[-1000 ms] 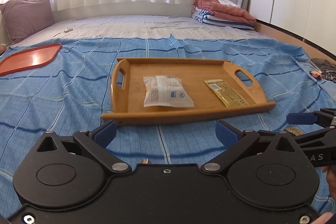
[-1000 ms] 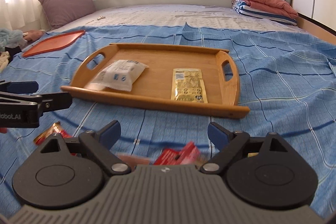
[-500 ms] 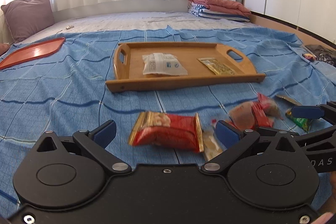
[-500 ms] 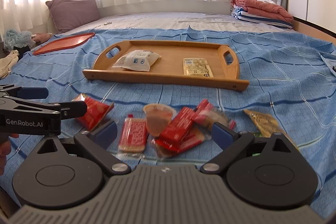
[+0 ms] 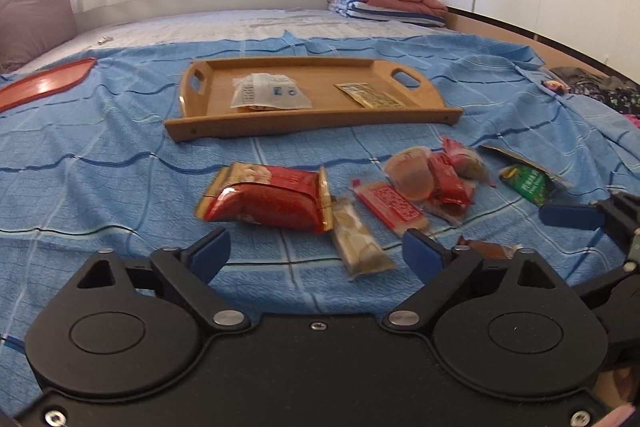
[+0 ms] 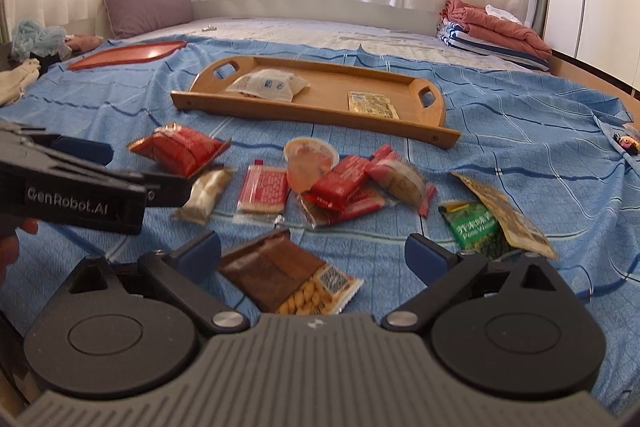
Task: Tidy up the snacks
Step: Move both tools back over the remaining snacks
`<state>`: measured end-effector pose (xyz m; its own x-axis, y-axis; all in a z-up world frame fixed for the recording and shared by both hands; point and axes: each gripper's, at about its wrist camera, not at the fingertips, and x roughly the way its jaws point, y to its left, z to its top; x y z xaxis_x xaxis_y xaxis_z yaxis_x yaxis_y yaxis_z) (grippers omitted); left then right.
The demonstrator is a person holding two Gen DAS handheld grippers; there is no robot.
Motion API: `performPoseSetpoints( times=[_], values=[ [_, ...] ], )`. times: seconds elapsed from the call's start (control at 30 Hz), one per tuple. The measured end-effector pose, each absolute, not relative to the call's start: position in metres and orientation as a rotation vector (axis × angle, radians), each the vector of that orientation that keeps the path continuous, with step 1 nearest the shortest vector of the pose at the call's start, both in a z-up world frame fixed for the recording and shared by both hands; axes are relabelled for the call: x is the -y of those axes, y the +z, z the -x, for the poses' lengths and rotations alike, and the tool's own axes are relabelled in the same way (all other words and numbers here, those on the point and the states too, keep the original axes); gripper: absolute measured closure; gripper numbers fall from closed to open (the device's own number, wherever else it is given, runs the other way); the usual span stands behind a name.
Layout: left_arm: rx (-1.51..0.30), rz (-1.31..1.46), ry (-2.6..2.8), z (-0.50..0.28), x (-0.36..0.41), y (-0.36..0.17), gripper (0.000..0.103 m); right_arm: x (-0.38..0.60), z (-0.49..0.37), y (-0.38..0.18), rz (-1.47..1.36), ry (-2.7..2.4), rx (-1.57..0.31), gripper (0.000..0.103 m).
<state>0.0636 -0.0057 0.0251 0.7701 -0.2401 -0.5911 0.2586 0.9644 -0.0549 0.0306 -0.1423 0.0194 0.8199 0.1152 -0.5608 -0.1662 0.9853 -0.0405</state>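
Both tongs (image 5: 316, 253) (image 6: 312, 253) hover wide apart over snacks (image 6: 344, 183).

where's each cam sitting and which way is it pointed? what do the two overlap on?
Left wrist: on the left gripper, low over the blue sheet, facing the wooden tray; own open fingers show, right gripper at right edge.
Right wrist: on the right gripper, same heading; open fingers show, left gripper crossing at left.
Shared: tray, loose snack pile, red tray, folded blankets.
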Motion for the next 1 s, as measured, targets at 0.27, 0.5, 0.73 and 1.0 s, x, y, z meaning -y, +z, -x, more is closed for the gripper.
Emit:
performPoseSetpoints(
  times=[0.27,0.5,0.73,1.0],
  values=[
    [-0.679,-0.019,-0.284,-0.077,0.025,0.016,0.032,0.142,-0.026,0.010,0.065,0.076,-0.561,0.002],
    [-0.709,-0.004,-0.249,-0.089,0.032,0.005,0.041,0.133,-0.025,0.002,0.056,0.058,-0.558,0.002],
    [-0.711,-0.016,-0.231,-0.093,0.035,0.002,0.048,0.124,-0.025,-0.005,0.037,0.069,-0.571,0.002],
    [-0.709,-0.031,-0.218,-0.093,0.036,0.002,0.062,0.123,-0.025,-0.005,0.017,0.070,-0.566,0.005]
  ],
)
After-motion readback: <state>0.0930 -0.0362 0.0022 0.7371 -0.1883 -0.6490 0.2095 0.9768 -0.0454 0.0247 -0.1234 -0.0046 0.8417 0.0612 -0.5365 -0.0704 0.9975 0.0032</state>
